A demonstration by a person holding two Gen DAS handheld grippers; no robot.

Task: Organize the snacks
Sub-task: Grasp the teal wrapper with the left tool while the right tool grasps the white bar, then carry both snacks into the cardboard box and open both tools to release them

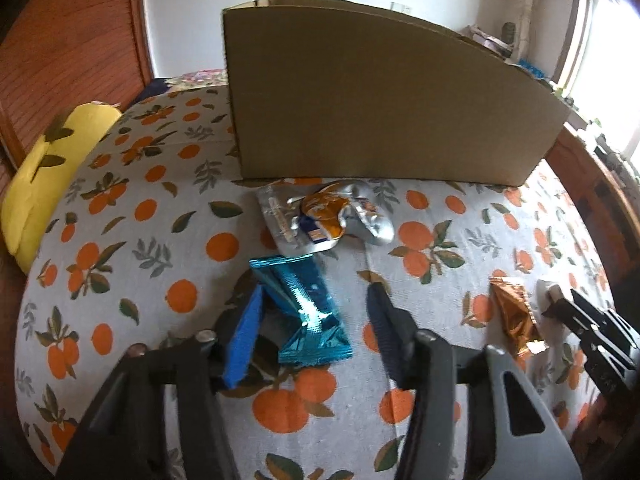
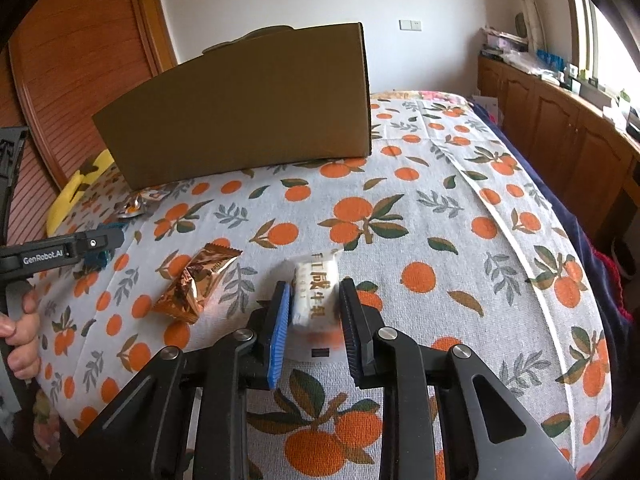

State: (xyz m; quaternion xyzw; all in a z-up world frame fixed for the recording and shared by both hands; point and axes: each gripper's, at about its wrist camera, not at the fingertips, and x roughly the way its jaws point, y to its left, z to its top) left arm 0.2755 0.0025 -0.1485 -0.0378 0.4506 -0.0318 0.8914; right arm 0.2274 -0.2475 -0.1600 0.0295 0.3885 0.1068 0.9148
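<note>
Right gripper (image 2: 314, 308) is clamped on a white rectangular snack packet (image 2: 314, 292) printed with pale gold Chinese characters, not fully legible; the packet rests on the orange-print fabric surface (image 2: 440, 240). Left gripper (image 1: 316, 308) stands partly apart around a shiny teal foil packet (image 1: 306, 304) that lies on the cloth; the blue left pad (image 1: 244, 336) is close to the foil, the right finger stands clear of it. In the right wrist view its side bears the lettering "GenRobot.AI". A crumpled copper foil packet (image 2: 196, 284) lies just beside the white one. A silver and orange wrapper (image 1: 328, 216) lies before the plain brown cardboard box (image 1: 380, 100), no print visible. A yellow cushion (image 1: 44, 176) sits at the far left edge.
</note>
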